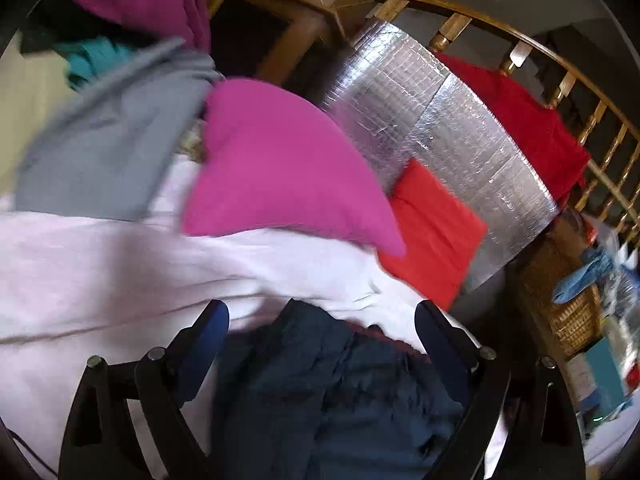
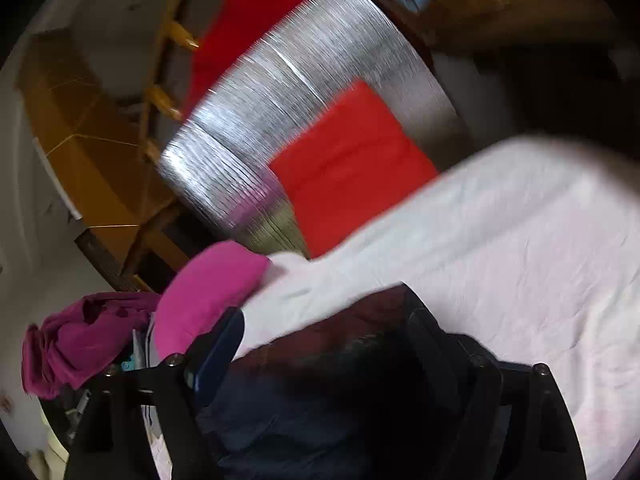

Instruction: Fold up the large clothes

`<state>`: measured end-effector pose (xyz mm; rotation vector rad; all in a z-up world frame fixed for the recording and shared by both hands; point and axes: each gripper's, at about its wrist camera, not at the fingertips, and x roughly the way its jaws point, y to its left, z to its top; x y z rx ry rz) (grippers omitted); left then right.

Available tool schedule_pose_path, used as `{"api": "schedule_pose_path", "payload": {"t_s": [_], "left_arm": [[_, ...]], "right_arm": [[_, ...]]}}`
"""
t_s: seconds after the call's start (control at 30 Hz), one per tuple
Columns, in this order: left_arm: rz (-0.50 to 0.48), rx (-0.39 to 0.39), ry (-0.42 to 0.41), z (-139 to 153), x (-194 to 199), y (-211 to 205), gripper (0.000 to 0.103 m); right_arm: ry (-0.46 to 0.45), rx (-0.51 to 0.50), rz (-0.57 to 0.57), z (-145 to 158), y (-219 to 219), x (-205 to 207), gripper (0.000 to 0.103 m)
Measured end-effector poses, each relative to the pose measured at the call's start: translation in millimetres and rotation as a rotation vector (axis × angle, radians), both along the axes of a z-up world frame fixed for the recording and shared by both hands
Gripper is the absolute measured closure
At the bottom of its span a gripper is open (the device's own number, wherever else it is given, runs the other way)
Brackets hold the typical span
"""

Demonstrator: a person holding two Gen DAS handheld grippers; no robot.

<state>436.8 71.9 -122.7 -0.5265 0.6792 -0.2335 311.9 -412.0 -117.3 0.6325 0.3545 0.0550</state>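
Two tools are hanging over a big bed sheet that is pale pink, nearly white. It is lying spread out and is filling much of both views.

A shiny silver mat is lying past the sheet. It is covering a flat place, maybe a worktop, though the view is too blurry to be sure. A wooden railing is curving around behind the mat.

A dark blue piece of clothing is lying bunched up on the sheet. This is the big thing to fold. It is sitting right under both tools, close to the cameras. In the right wrist view it is looking very dark, with a reddish part near its top edge.

A bright pink pillow is resting on the sheet, beside a grey cloth. A dark red cloth is hanging over the railing. A folded bright red cloth is lying on the silver mat, touching the edge of the sheet. A purple cloth is hanging in a lump off to one side. A woven basket is standing next to the mat.

The left tool is standing wide open. The dark blue clothing is showing between its fingers, but the pads are not pinching it.

The right tool is standing wide open too. The dark clothing is lying between its fingers, and it is not gripping anything.
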Motion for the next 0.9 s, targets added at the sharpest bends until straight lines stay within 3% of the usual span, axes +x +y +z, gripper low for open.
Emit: {"api": "schedule_pose_path", "payload": {"t_s": [0.03,0.2,0.33,0.4,0.47,0.6,0.7,0.83,0.9], "left_arm": [[-0.013,0.038,0.011,0.2,-13.9,-5.1,0.009],[-0.103,0.189,0.099,-36.2,-92.6,-42.7,0.009],[-0.162,0.368,0.256,-84.3,-124.3,-75.9,0.009],[-0.179,0.398,0.345,-104.1,-128.3,-80.9,0.009],[-0.194,0.356,0.430,-117.2,-123.7,-78.4,0.009],[-0.135,0.158,0.469,-122.4,-110.3,-55.2,0.009],[-0.105,0.058,0.481,-126.4,-97.7,-46.3,0.009],[-0.080,0.030,0.465,-126.6,-83.1,-48.5,0.009],[-0.068,-0.021,0.458,-127.1,-74.7,-45.7,0.008]], "right_arm": [[0.018,-0.008,0.009,2.4,4.9,-10.7,0.008],[0.109,0.083,0.123,-26.7,31.5,-69.4,0.007],[0.234,0.109,0.162,-57.7,55.9,-101.0,0.007],[0.291,0.200,0.187,-79.6,62.2,-114.2,0.007],[0.344,0.304,0.211,-102.3,64.9,-123.2,0.007],[0.409,0.468,0.172,-138.9,57.9,-124.6,0.007],[0.393,0.519,0.123,-150.3,44.2,-111.4,0.007],[0.309,0.535,0.051,-155.1,30.3,-87.8,0.007],[0.274,0.513,0.048,-152.5,29.1,-72.1,0.007]]}}
